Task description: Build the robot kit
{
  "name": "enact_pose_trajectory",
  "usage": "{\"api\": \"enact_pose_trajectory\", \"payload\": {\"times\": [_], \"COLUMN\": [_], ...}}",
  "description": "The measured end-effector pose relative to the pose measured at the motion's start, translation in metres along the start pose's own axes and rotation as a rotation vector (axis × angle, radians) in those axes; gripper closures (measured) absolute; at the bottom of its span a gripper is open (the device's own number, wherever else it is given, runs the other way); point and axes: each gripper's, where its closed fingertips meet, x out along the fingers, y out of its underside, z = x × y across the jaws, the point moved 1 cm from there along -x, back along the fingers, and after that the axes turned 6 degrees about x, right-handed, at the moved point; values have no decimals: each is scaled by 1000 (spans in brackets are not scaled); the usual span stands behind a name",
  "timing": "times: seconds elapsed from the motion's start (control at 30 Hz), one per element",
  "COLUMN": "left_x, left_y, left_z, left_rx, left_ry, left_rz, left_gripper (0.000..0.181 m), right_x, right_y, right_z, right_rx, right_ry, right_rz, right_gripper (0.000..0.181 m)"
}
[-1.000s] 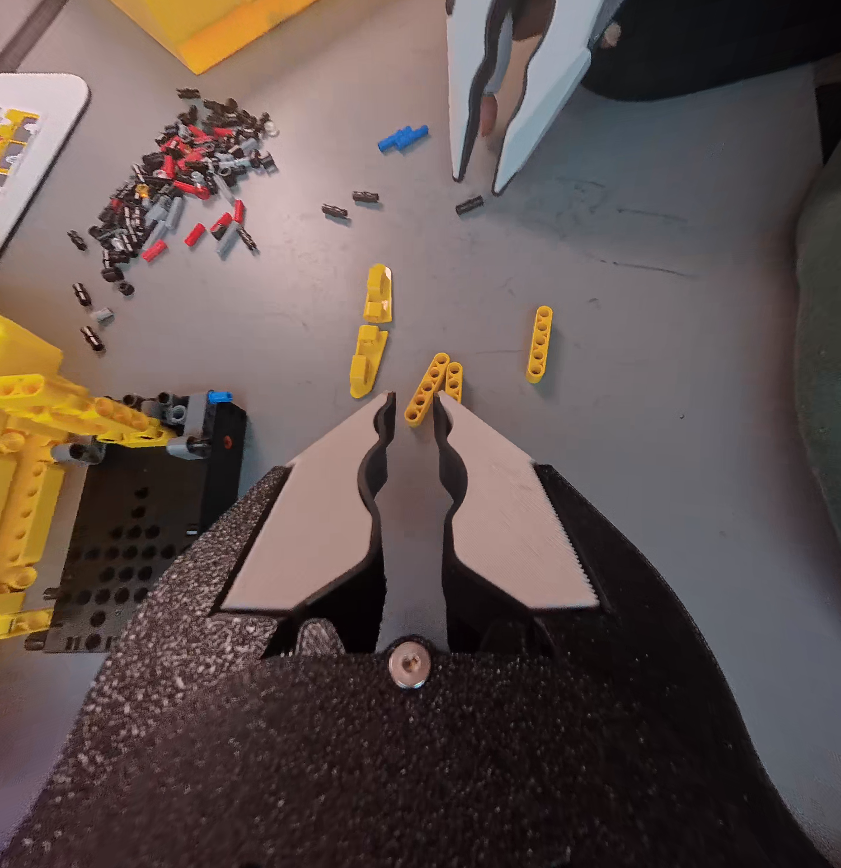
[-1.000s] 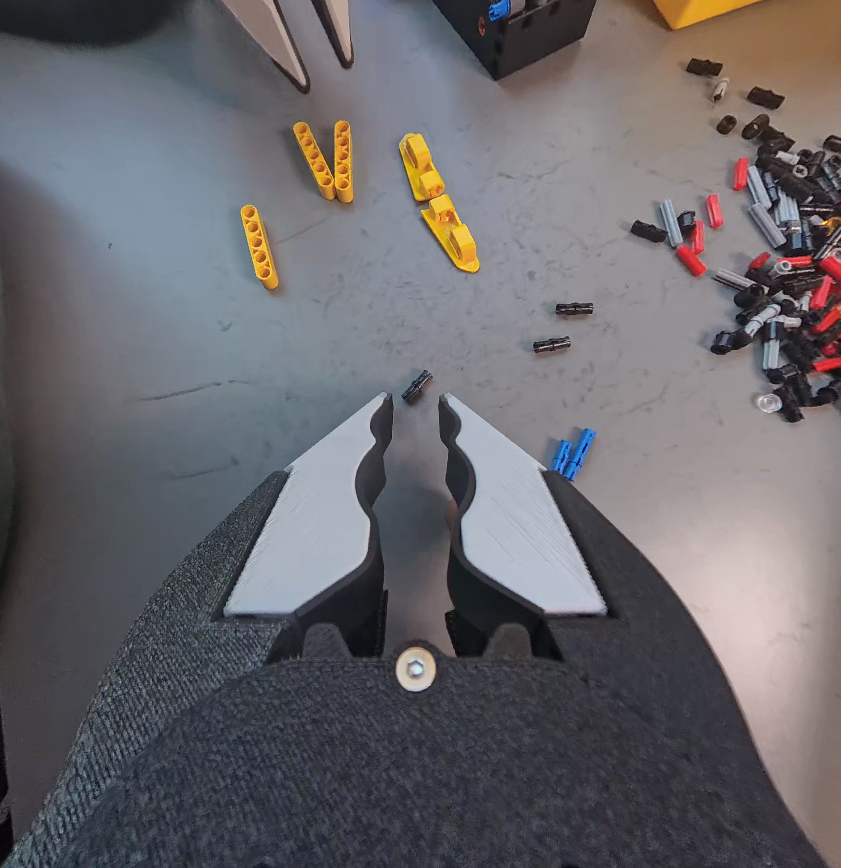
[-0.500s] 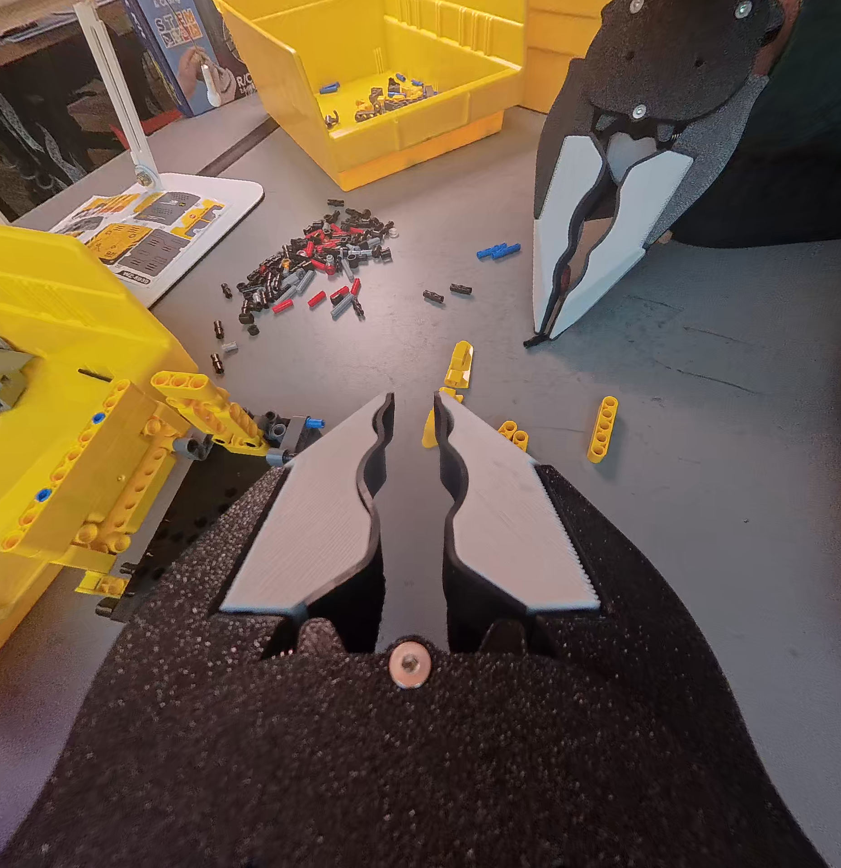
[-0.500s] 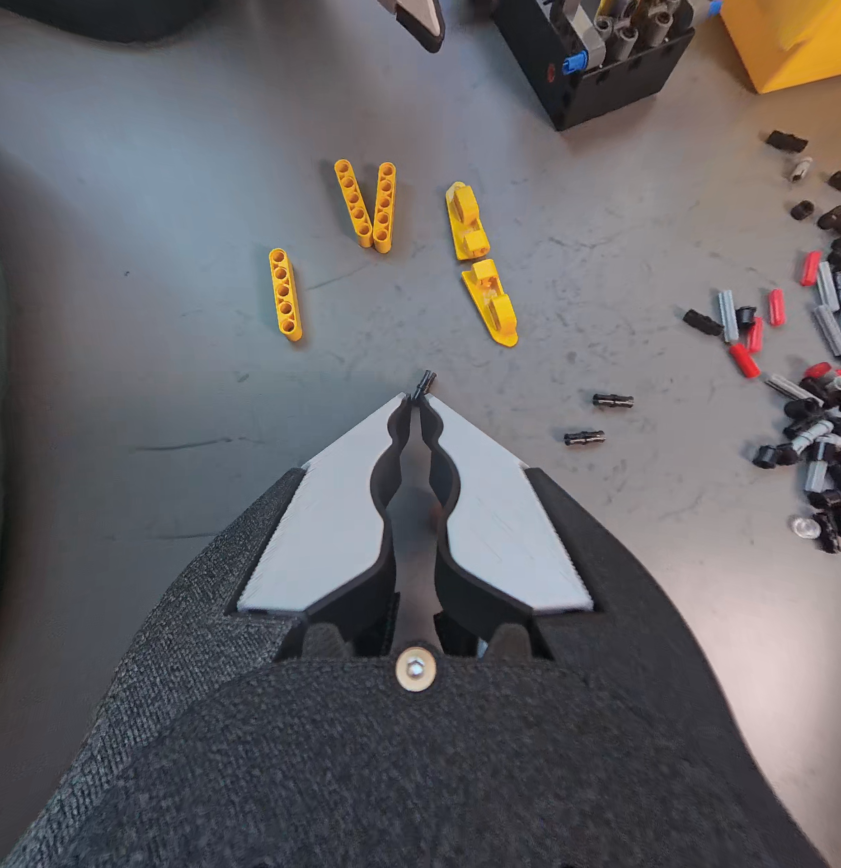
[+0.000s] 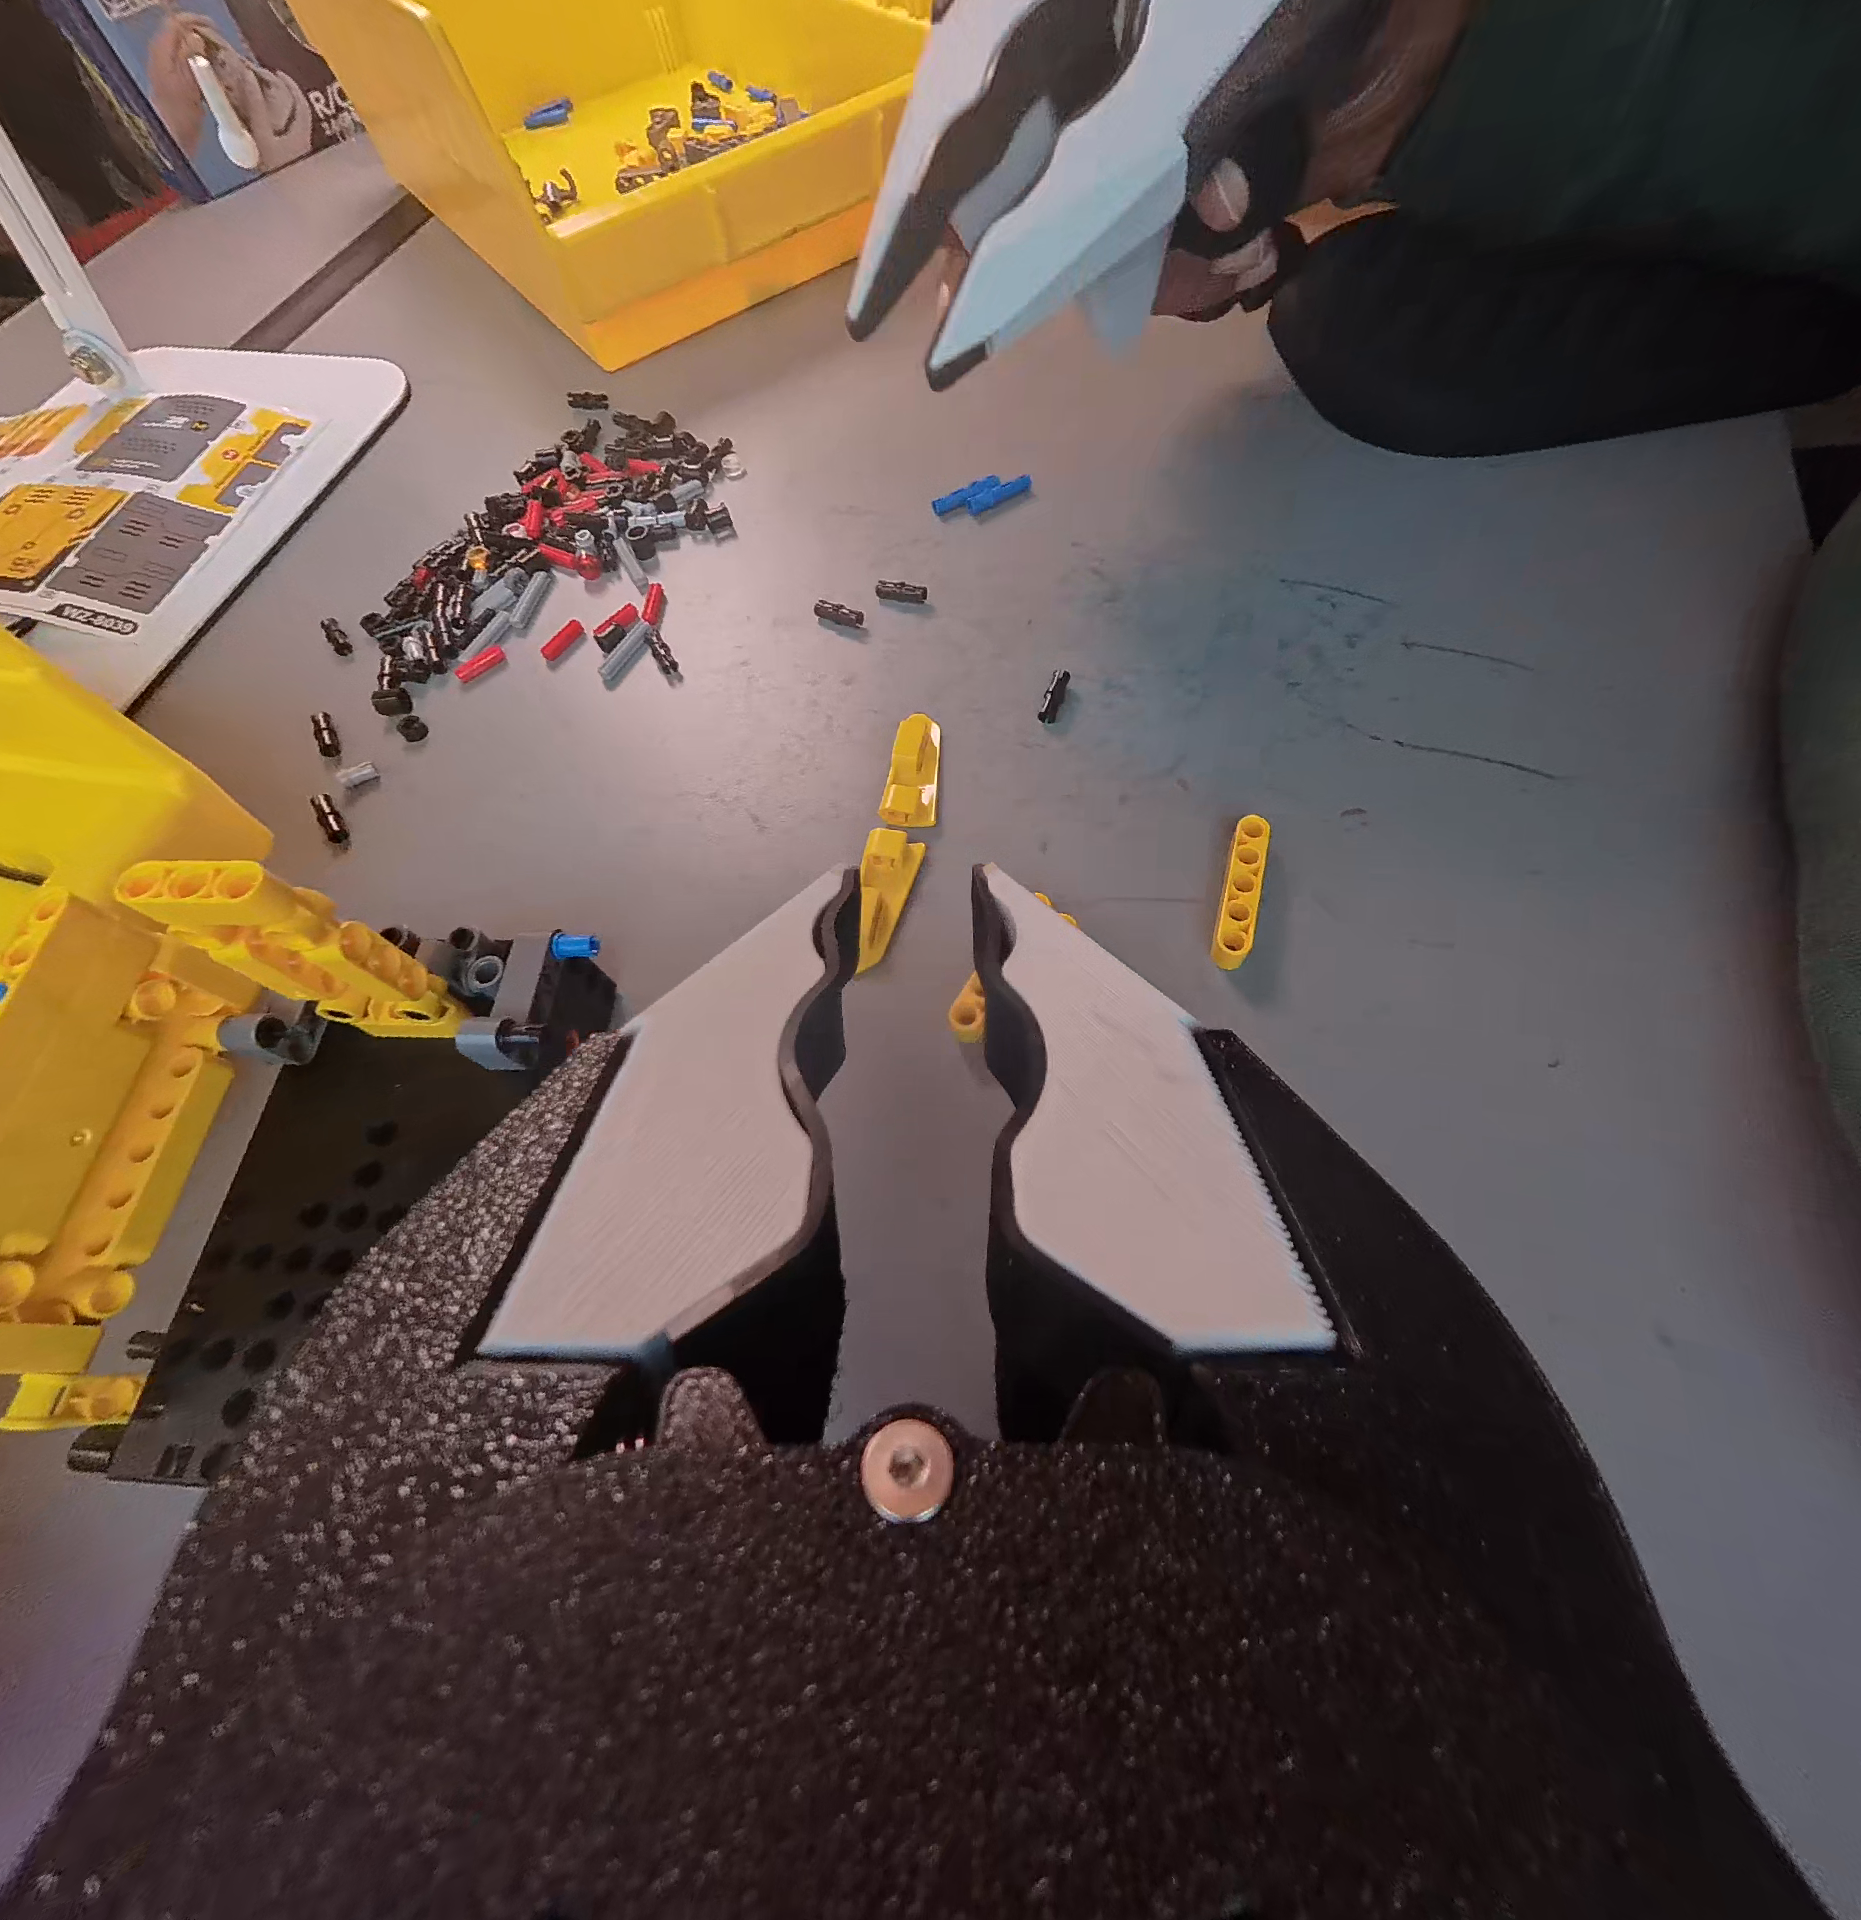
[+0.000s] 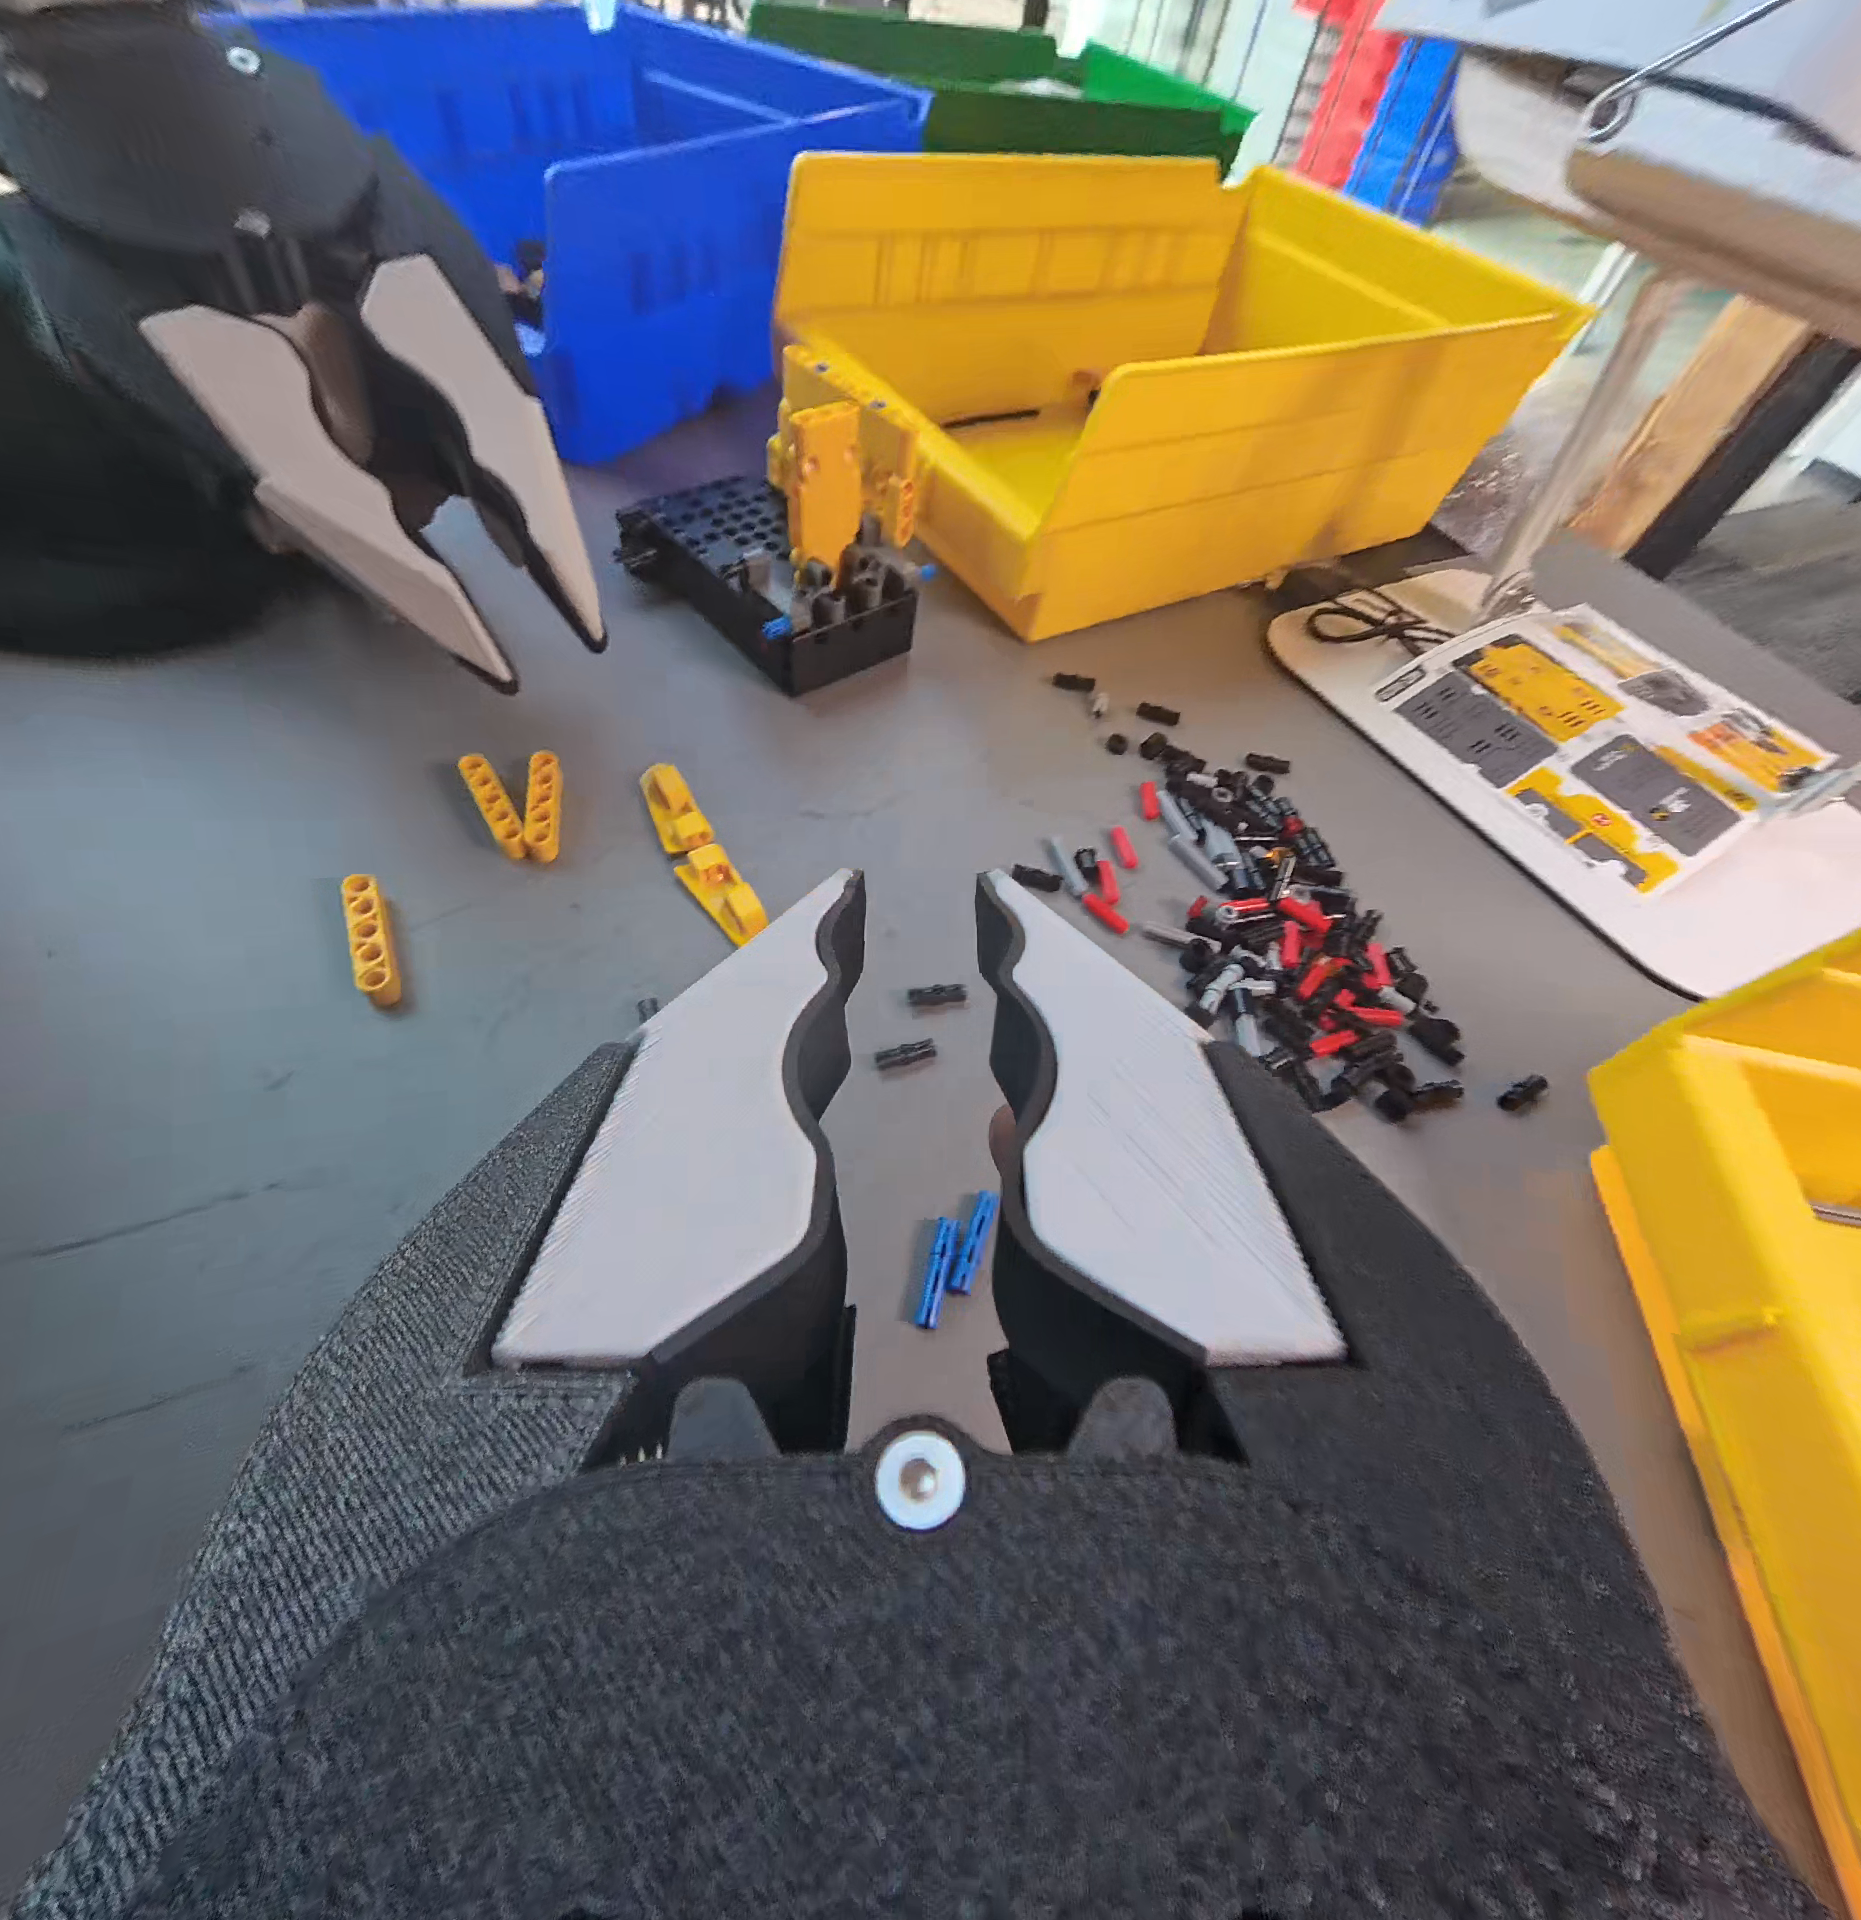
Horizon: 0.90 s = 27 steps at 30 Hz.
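Observation:
My left gripper [image 5: 915, 883] is open and empty, low over the grey table, with two yellow wedge pieces [image 5: 913, 769] just ahead of its tips. A pair of yellow beams [image 5: 965, 1010] is mostly hidden behind its right finger, and a single yellow beam [image 5: 1243, 894] lies to the right. My right gripper [image 6: 921, 883] is open and empty, raised above two black pins [image 6: 936, 995] and two blue pins [image 6: 952, 1252]. It shows in the left wrist view [image 5: 900, 353] well above a lone black pin [image 5: 1056, 694]. The left gripper shows in the right wrist view [image 6: 547, 660].
A pile of black, red and grey pins [image 5: 562, 561] lies left of centre. A yellow and black brick model [image 5: 178, 987] stands at the left. A yellow bin [image 5: 645, 156] and a printed instruction sheet [image 5: 126, 488] lie beyond. A blue bin [image 6: 614, 208] stands at the back. Spacing between my two grippers at the tips: around 15 cm. From the right gripper's tips to the lone black pin [image 5: 1056, 694] is close to 8 cm.
My right gripper was shut on a black pin half a second ago; now it is open and lifted away, and the pin lies on the table. My left gripper has tilted up and drawn back.

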Motion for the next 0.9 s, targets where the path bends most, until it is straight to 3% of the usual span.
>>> {"api": "enact_pose_trajectory", "payload": {"times": [0.17, 0.33, 0.47, 0.53, 0.57, 0.7, 0.9], "left_x": [-6, -28, -56, -64, -65, -66, -76], "left_y": [-5, -29, -50, -52, -52, -49, -54], "left_z": [14, 44, 67, 73, 75, 78, 76], "left_rx": [-22, -55, -208, -277, -289, -269, -222], "left_ry": [-75, -269, -362, -361, -362, -410, -461], "left_rz": [-45, -227, -440, -501, -510, -500, -525], "left_gripper": [158, 153, 125, 120, 125, 181, 181], "right_x": [-3, -7, -13, -16, -17, -23, -28], "right_y": [-12, -19, -27, -32, -33, -37, -39], "right_z": [-15, -21, -25, -28, -30, -37, -44], "right_rx": [30, 32, 30, 41, 44, 33, 43], "right_ry": [100, 164, 205, 226, 241, 293, 356], "right_rz": [-110, -159, -199, -227, -238, -280, -317], "right_gripper": [158, 157, 153, 154, 158, 177, 181]}}
